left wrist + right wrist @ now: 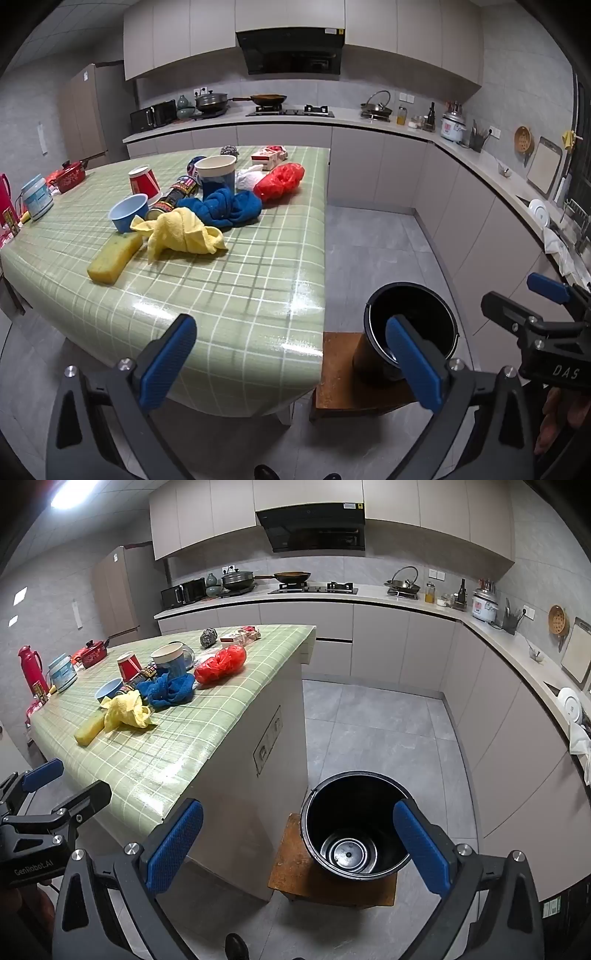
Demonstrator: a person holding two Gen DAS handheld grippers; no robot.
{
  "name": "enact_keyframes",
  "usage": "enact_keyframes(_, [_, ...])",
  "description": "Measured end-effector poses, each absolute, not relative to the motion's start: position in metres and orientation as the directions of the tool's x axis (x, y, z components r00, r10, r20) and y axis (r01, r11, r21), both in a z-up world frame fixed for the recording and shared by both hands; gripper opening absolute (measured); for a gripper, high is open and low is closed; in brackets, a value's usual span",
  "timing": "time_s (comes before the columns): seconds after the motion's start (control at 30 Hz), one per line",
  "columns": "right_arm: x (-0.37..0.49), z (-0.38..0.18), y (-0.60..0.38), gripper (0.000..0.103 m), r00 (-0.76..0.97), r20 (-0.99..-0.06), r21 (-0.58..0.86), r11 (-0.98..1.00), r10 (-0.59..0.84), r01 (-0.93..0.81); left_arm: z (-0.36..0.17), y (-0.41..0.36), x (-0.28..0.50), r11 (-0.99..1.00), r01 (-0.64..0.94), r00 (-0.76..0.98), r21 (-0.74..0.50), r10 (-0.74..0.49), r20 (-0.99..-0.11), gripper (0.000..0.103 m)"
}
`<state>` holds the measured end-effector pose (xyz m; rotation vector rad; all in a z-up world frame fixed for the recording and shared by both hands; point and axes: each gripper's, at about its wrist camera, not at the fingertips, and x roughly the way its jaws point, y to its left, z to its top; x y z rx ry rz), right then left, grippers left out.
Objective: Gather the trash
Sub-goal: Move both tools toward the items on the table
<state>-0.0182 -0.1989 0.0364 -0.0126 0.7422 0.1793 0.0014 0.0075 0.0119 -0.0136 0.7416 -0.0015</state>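
On the green checked table [240, 280] [166, 746] lie a red plastic bag [280, 181] [221, 662], an upturned red paper cup [144, 182] [129, 666], a large blue paper cup [216, 173], a dark can on its side [175, 195], a red-white carton [267, 155] and a foil ball [209, 637]. An empty black bucket [424, 306] [351, 812] stands on a brown stool [295, 867] beside the table. My left gripper [291, 321] hovers open over the table's near corner. Above the bucket, my right gripper [297, 806] is open with nothing between its fingers.
A blue cloth [225, 206], yellow cloth [181, 232], yellow sponge [114, 258] and blue bowl [129, 212] share the table. A red pot [94, 653], red thermos [31, 668] and jar [37, 197] stand at its far left. Kitchen counters [517, 653] line the back and right. Grey floor lies between.
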Motion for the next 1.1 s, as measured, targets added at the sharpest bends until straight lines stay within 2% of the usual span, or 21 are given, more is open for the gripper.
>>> enact_keyframes(1.1, [-0.0134, 0.0357, -0.2032, 0.103, 0.718, -0.678, 0.051, 0.984, 0.158, -0.168, 0.0070, 0.0133, 0.0022, 0.999, -0.031, 0.735, -0.021, 0.009, -0.678, 0.103])
